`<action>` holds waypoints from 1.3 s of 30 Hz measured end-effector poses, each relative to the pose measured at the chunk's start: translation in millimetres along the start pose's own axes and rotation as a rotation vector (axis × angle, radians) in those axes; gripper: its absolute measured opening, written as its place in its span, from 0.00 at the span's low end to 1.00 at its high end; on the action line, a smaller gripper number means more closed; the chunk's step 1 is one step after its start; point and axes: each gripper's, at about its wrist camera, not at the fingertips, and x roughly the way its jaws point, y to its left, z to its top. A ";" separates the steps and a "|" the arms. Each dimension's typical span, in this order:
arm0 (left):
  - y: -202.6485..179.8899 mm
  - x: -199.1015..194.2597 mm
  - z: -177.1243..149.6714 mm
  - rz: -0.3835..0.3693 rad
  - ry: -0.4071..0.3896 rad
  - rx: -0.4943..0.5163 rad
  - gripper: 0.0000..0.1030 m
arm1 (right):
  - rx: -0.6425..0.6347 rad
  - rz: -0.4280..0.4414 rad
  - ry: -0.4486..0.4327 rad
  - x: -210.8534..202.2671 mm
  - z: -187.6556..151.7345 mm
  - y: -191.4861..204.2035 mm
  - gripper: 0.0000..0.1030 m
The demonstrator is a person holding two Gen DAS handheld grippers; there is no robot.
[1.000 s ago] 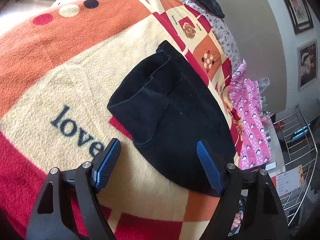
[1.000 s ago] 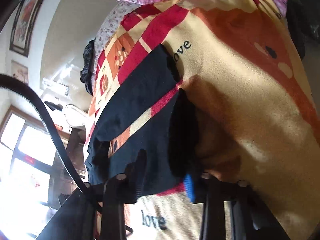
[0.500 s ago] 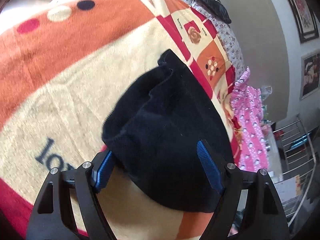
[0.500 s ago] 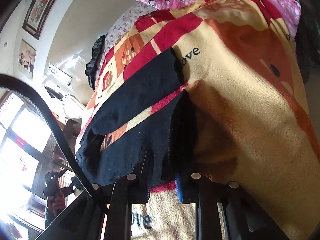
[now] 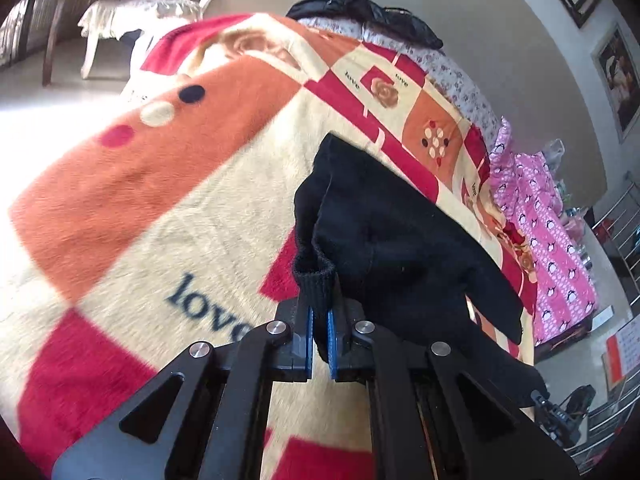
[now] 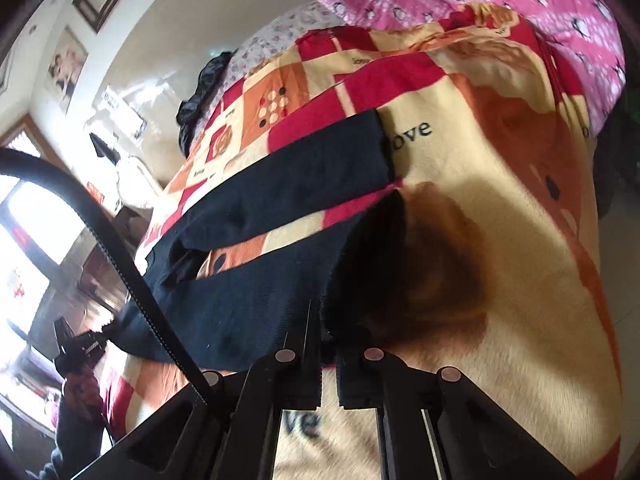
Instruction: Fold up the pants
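The black pants (image 5: 392, 240) lie on a bed covered by a red, orange and cream "love" blanket (image 5: 160, 208). My left gripper (image 5: 319, 332) is shut on the ribbed waistband edge of the pants and holds it lifted off the blanket. In the right wrist view the two legs of the pants (image 6: 280, 200) spread apart across the blanket (image 6: 500, 240). My right gripper (image 6: 328, 360) is shut on the hem of the nearer leg, which is raised and casts a dark shadow.
A pink penguin-print cloth (image 5: 548, 224) lies at the bed's far side and shows in the right wrist view (image 6: 500, 4). A dark garment (image 5: 368, 12) sits at the bed's head. A metal rack (image 5: 616, 240) stands at right. A chair (image 5: 132, 12) stands beyond the bed.
My left gripper went from wide open to shut on the waistband and lifted it. My right gripper closed fully on the leg hem and raised it slightly.
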 end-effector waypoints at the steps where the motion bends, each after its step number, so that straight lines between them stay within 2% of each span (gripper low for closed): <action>1: 2.3 -8.0 -3.4 0.009 -0.012 0.001 0.04 | -0.007 -0.003 0.014 -1.8 -2.4 2.7 0.04; 4: 14.8 -24.4 -11.2 0.029 -0.030 -0.005 0.04 | -0.001 0.001 0.048 -8.6 -10.1 5.7 0.04; 9: 49.6 -31.1 -17.2 0.062 0.003 -0.082 0.04 | 0.037 0.015 0.127 0.3 -21.1 6.5 0.04; 13: 54.7 -40.1 -17.2 0.098 -0.001 -0.094 0.04 | 0.045 0.011 0.171 12.1 -24.7 6.7 0.04; 15: 56.1 -36.6 -18.7 0.136 0.007 -0.094 0.05 | 0.076 -0.004 0.174 15.0 -21.5 -1.5 0.04; 16: 57.1 -31.3 -20.5 0.175 0.024 -0.086 0.10 | 0.107 -0.011 0.152 13.7 -16.6 -7.8 0.04; 17: 59.5 -27.8 -21.8 0.206 0.032 -0.082 0.16 | 0.127 -0.039 0.134 11.8 -11.6 -12.2 0.05; 18: 64.4 -27.9 -23.0 0.215 0.026 -0.093 0.17 | 0.137 -0.132 0.099 8.3 -3.4 -15.4 0.06; 19: 68.0 -30.2 -22.5 0.209 0.014 -0.105 0.17 | 0.141 -0.190 0.068 6.1 3.5 -16.5 0.07; 20: 71.0 -32.2 -20.8 0.239 0.007 -0.105 0.17 | 0.151 -0.247 0.027 4.4 14.2 -17.6 0.10; 21: 72.6 -36.0 -17.9 0.289 -0.014 -0.105 0.17 | 0.160 -0.244 0.011 5.2 21.4 -17.4 0.11; 23: 78.6 -43.2 -11.2 0.312 -0.044 -0.128 0.17 | 0.174 -0.107 -0.003 19.4 46.8 -14.1 0.12; 25: 77.6 -46.9 -4.1 0.291 -0.053 -0.132 0.17 | 0.190 0.022 0.020 44.5 68.8 -11.0 0.20; 26: 73.3 -48.5 -1.1 0.287 -0.057 -0.122 0.17 | 0.200 0.066 0.048 63.2 80.8 -10.8 0.29; 28: 58.5 -51.8 1.9 0.245 -0.067 -0.084 0.17 | 0.225 0.090 0.086 92.1 93.6 -13.5 0.33; 30: 40.1 -54.3 1.4 0.199 -0.073 -0.029 0.17 | 0.324 0.050 0.147 121.0 100.7 -28.1 0.33; 33: 16.2 -52.2 -4.2 0.162 -0.072 0.053 0.17 | 0.477 0.118 0.109 132.6 101.6 -47.0 0.33; 35: 4.7 -40.4 -9.4 0.145 -0.034 0.074 0.17 | 0.482 0.118 0.097 138.7 105.7 -46.4 0.33; 37: 1.3 -31.3 -12.5 0.123 -0.008 0.067 0.17 | 0.469 0.099 0.110 142.3 108.2 -43.5 0.26; 38: -0.1 -27.2 -13.9 0.116 0.004 0.060 0.17 | 0.452 0.083 0.117 143.3 110.5 -42.1 0.13; 39: 0.1 -24.3 -14.4 0.118 0.012 0.054 0.17 | 0.427 0.068 0.120 141.8 111.3 -39.4 0.05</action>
